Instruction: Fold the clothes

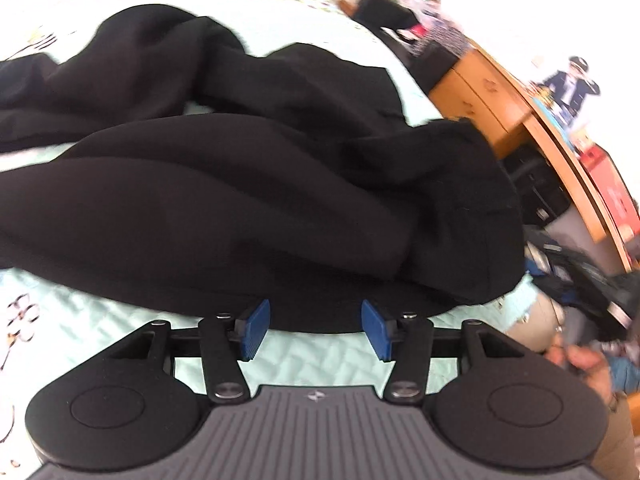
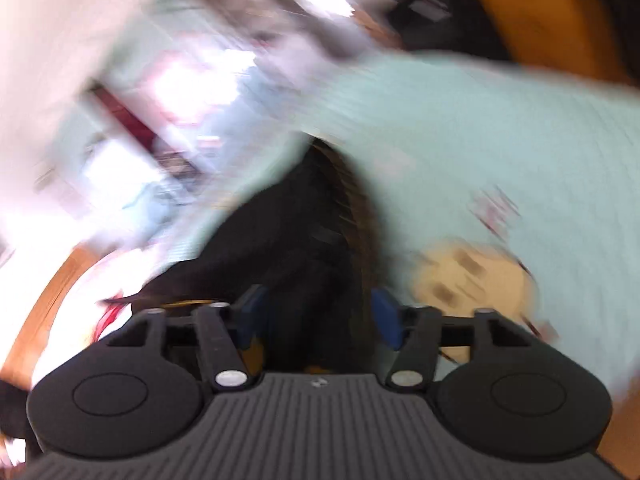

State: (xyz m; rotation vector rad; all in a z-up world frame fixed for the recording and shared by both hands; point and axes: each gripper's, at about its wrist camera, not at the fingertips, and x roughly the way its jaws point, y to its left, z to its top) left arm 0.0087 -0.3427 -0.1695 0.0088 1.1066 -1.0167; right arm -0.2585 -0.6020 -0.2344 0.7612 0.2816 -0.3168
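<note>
Left fingers: your left gripper stood spread, its blue fingers pinching nothing.
Garment: the black garment lay rumpled on the mint quilted bed, its near hem just ahead of those fingers.
Right fingers: your right gripper was spread too; black cloth ran between the fingers, but blur hid any contact.
Beyond: a wooden desk stood past the garment.
</note>
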